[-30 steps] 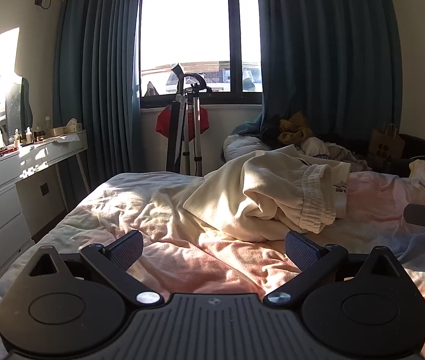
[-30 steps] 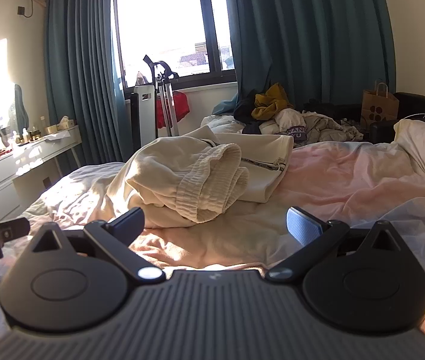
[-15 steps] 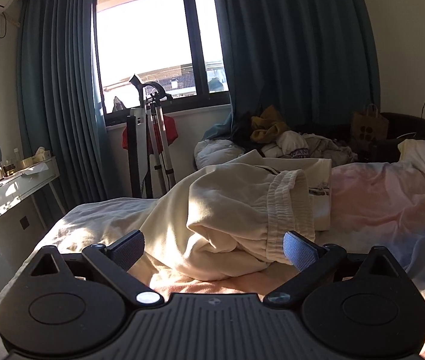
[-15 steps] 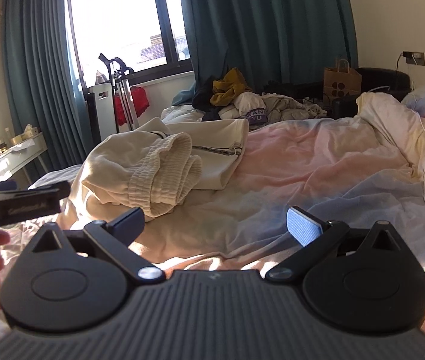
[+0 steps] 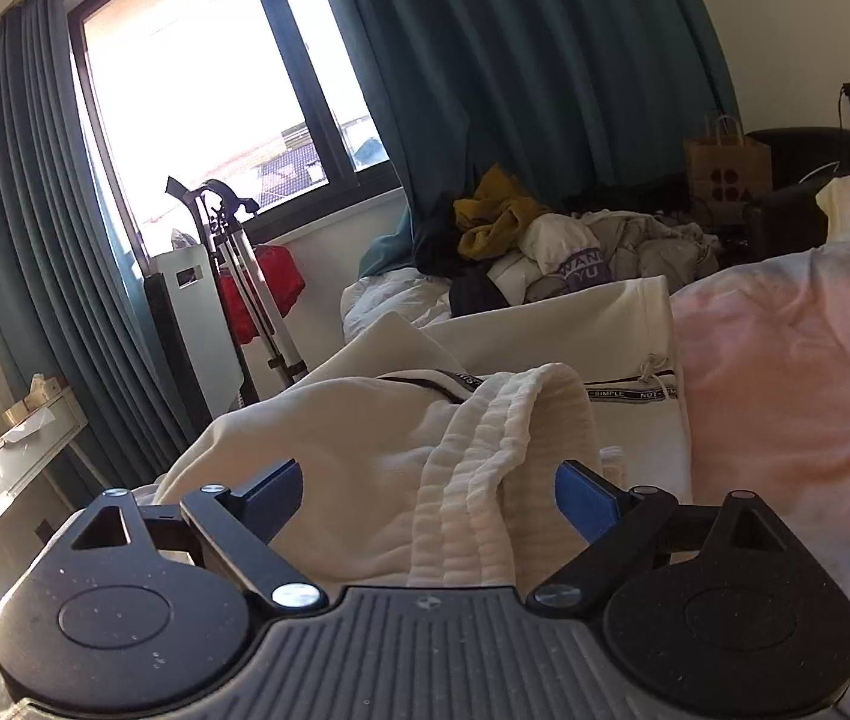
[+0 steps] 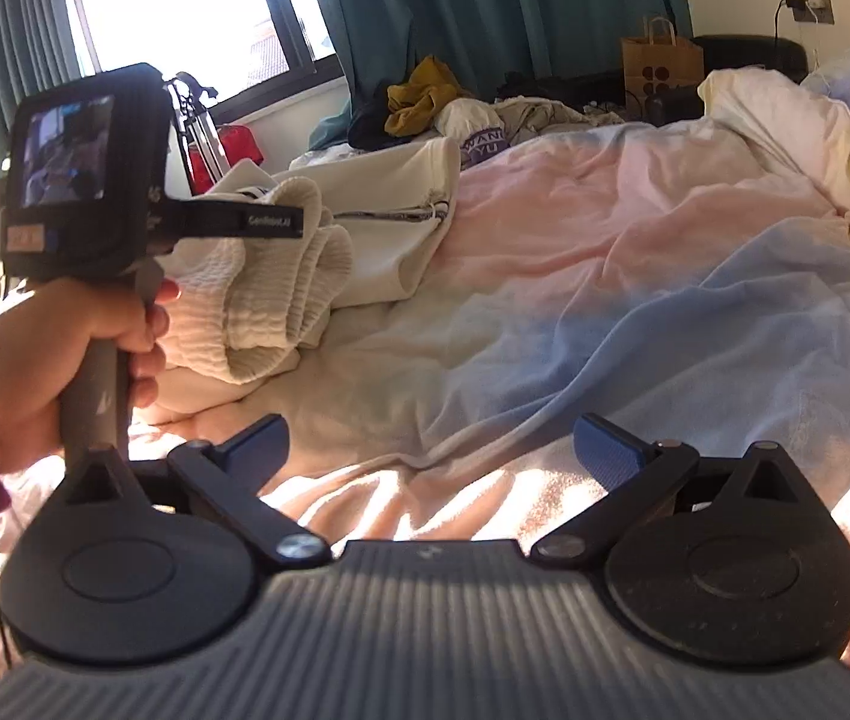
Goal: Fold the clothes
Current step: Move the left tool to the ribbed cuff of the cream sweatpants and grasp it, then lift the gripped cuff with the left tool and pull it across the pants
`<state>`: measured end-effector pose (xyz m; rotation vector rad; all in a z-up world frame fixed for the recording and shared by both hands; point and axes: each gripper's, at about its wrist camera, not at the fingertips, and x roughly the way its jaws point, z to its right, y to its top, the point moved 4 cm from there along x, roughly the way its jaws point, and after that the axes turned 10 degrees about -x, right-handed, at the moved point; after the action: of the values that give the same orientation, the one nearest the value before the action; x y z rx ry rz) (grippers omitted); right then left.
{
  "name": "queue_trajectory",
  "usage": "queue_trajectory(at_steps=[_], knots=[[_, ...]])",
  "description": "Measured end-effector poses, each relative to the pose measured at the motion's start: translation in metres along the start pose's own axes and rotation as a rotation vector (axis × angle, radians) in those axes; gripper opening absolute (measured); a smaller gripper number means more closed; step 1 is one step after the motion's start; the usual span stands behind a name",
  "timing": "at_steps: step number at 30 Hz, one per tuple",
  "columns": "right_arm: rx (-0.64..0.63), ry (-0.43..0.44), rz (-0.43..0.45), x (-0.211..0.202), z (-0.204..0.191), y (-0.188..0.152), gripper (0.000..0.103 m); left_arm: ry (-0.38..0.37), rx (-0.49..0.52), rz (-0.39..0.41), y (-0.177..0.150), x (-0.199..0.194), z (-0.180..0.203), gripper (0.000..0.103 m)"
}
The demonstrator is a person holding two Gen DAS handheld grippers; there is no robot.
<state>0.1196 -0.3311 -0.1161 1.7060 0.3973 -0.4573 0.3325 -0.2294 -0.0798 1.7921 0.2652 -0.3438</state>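
Note:
A cream sweatshirt-like garment [image 5: 365, 456] lies bunched on the bed, its ribbed hem [image 5: 485, 480] folded over on top. My left gripper [image 5: 431, 498] is open, its blue-padded fingers on either side of the ribbed hem, right at the cloth. In the right wrist view the same garment [image 6: 317, 240] lies at the left, and the left gripper's body [image 6: 89, 180] with a hand on its handle is in front of it. My right gripper [image 6: 431, 450] is open and empty, low over the pink and blue bedding [image 6: 635, 300].
A heap of other clothes [image 5: 545, 240] lies at the far end of the bed below teal curtains. A paper bag [image 5: 725, 174] and dark seat stand at the right. A folded stand and red item [image 5: 257, 282] are by the window. A white dresser [image 5: 5, 456] is at the left.
My left gripper has moved forward up to the cream garment, so its fingers now flank the ribbed hem. My right gripper has swung right, away from the garment, over the bedding.

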Motion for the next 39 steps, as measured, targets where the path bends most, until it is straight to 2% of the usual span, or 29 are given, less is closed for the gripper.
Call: queue_trajectory(at_steps=[3,6,8,9,10,11,17,24,28,32,36,39], knots=[[-0.005,0.008,-0.014,0.014,0.000,-0.004,0.103,0.038,0.014,0.006,0.005,0.029,0.011,0.091],[0.000,0.023,-0.011,0.024,-0.001,-0.007,0.103,0.067,0.049,0.038,0.011,0.045,0.019,0.072],[-0.003,0.042,-0.008,0.031,-0.002,-0.007,0.103,0.050,0.047,0.039,0.015,0.049,0.019,0.051],[-0.006,0.042,-0.001,0.033,-0.003,-0.006,0.103,0.045,0.054,0.047,0.018,0.047,0.019,0.044],[-0.008,0.041,0.005,0.034,-0.004,-0.005,0.103,0.042,0.060,0.064,0.020,0.043,0.020,0.028],[-0.012,0.044,0.021,0.035,-0.005,-0.004,0.103,0.037,0.055,0.083,0.023,0.037,0.019,0.020],[-0.010,0.069,0.099,0.032,-0.007,0.002,0.103,0.005,-0.059,0.154,0.045,-0.035,-0.017,0.015],[0.003,0.155,0.170,0.016,-0.012,0.008,0.103,-0.002,-0.245,0.199,0.050,-0.159,-0.111,0.011],[-0.020,0.214,0.191,0.002,-0.023,0.006,0.103,0.013,-0.370,0.183,0.023,-0.222,-0.169,0.010],[-0.011,0.277,0.198,-0.017,-0.031,0.004,0.103,0.046,-0.499,0.133,-0.016,-0.258,-0.224,0.010],[0.000,0.320,0.149,-0.040,-0.039,0.002,0.102,0.061,-0.651,0.089,-0.049,-0.268,-0.283,0.009],[0.000,0.357,0.106,-0.058,-0.050,-0.002,0.102,0.041,-0.754,0.016,-0.073,-0.259,-0.325,0.009]])
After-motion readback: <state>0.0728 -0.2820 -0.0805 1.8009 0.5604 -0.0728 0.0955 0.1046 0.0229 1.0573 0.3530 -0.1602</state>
